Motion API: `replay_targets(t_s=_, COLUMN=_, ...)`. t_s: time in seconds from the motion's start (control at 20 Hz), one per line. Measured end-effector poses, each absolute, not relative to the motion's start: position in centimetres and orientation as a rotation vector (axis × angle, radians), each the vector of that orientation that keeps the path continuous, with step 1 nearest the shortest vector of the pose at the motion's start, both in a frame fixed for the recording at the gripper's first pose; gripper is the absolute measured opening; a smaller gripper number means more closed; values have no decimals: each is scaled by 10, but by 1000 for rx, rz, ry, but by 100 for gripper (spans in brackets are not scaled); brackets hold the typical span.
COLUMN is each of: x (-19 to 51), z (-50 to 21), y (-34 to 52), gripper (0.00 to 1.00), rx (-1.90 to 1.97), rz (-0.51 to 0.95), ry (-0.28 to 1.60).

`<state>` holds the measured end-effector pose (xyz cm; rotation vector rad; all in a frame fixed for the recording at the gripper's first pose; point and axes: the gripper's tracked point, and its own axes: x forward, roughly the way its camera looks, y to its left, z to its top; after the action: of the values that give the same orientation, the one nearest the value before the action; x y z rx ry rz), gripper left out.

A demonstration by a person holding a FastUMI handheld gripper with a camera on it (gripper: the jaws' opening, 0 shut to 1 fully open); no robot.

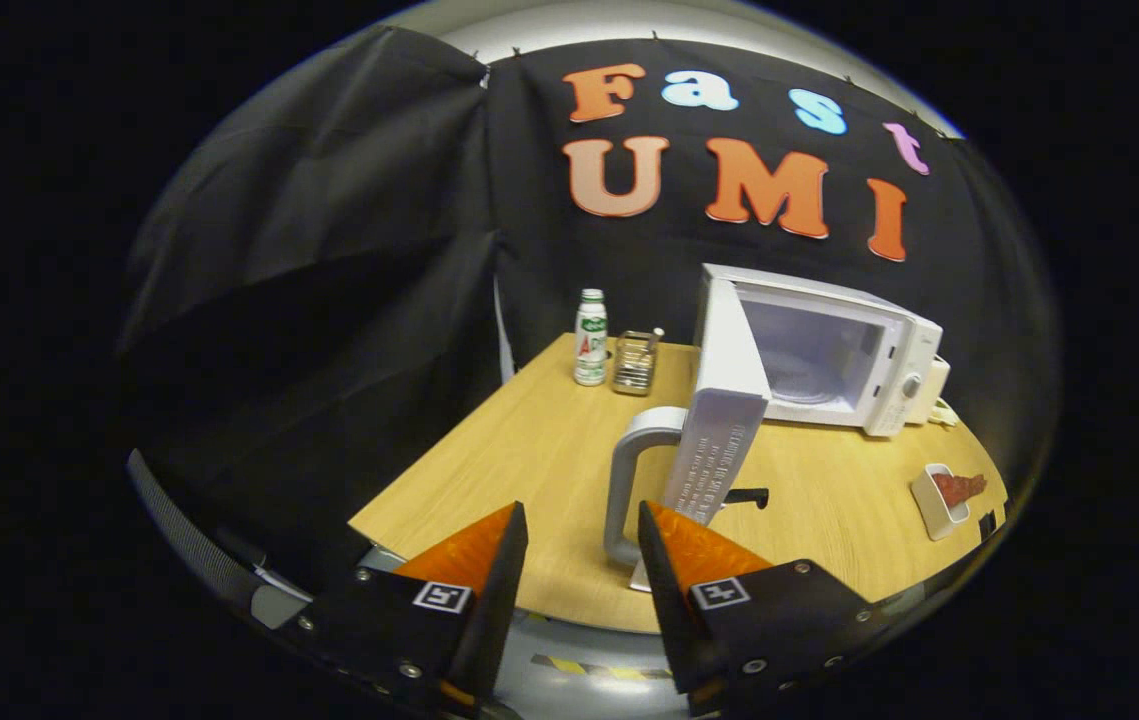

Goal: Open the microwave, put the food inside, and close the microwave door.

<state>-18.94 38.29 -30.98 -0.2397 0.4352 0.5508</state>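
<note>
1. Reference landmark: the microwave [829,350], standing toward the far right of the wooden table [489,470]; all positions below are given relative to it.
2. Left of the microwave, near the far table edge: a white bottle [590,338] with a green cap, upright; just beside it, on the microwave side, a small clear container [635,362]; neither belongs to the task.
3. Gripper [579,545]: fingers apart, a moderate gap between them, nothing held; it sits in front of the microwave, near the table's front edge.
4. Microwave door [724,400]: swung wide open toward the gripper, hinged on the microwave's left side; its curved handle [629,480] lies just ahead of the fingers, between them in line of sight; contact cannot be confirmed; the cavity appears empty.
5. Handling, door: judged rigid, smooth and hinge-guided; it should swing with light force; push on the flat outer face or hook the handle; a hard shove could shift the whole unit.
6. Food [959,488]: reddish pieces on a small white dish [934,500], in front of and to the right of the microwave, well apart from the gripper.
7. Handling, food: judged light; the dish looks stiff, glossy and possibly slippery; grip its raised rim across the short side, keep it level so the pieces do not slide off.
</note>
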Motion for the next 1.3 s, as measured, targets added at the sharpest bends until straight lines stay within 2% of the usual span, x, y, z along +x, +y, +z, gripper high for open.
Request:
replay_targets(t_s=0.2, x=-212, z=-287, y=394, gripper=94, rx=-195, rz=666, ry=436)
replay_targets(t_s=0.25, x=-213, z=-279, y=393, gripper=97, rx=-180, rz=685, ry=441)
replay_targets(t_s=0.5, x=-200, z=-227, y=378, gripper=98, rx=-130, rz=711, ry=415)
replay_targets(t_s=0.7, x=-162, z=-173, y=353, gripper=98, rx=-116, rz=673, ry=336)
replay_targets(t_s=1.0, x=-69, z=-108, y=274, gripper=98, rx=-94, rz=511, ry=199)
replay_targets(t_s=1.3, x=9, z=-107, y=147, gripper=98, rx=-128, rz=312, ry=173)
